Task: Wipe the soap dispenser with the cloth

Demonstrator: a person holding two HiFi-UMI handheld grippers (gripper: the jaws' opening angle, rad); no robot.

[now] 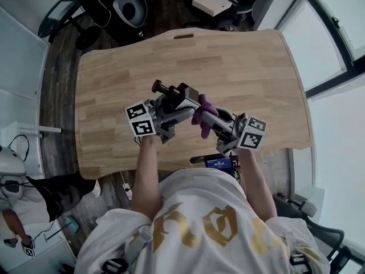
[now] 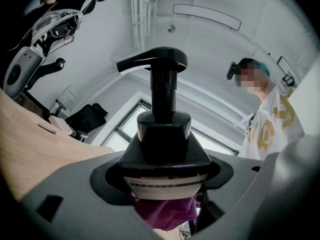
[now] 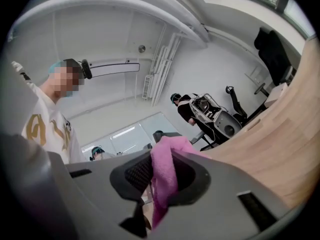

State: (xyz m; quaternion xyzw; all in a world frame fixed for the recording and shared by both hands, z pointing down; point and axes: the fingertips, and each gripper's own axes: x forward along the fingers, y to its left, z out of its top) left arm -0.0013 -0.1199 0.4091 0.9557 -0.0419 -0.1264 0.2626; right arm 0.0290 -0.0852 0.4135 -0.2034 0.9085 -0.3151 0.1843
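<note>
Gripping, left: the left gripper (image 2: 165, 184) has its jaws clamped on the body of the soap dispenser (image 2: 162, 139), which is lifted above the surface (image 1: 239, 61).
Right jaws: the right gripper (image 3: 160, 179) pinches the cloth (image 3: 167, 166).
Relation: the dispenser lies tilted, pump pointing far-left and base toward the cloth just to its right, apparently touching.
Next: probably rubbing along the body.

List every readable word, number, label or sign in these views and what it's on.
Nothing reads cleanly.
Soap dispenser label: printed lines, too blurred to read.
White shirt: big gold stylised characters, not legible as words.
Small screen at the table edge: blue display, too small to read.
Marker cubes: black-and-white square codes, no words.
</note>
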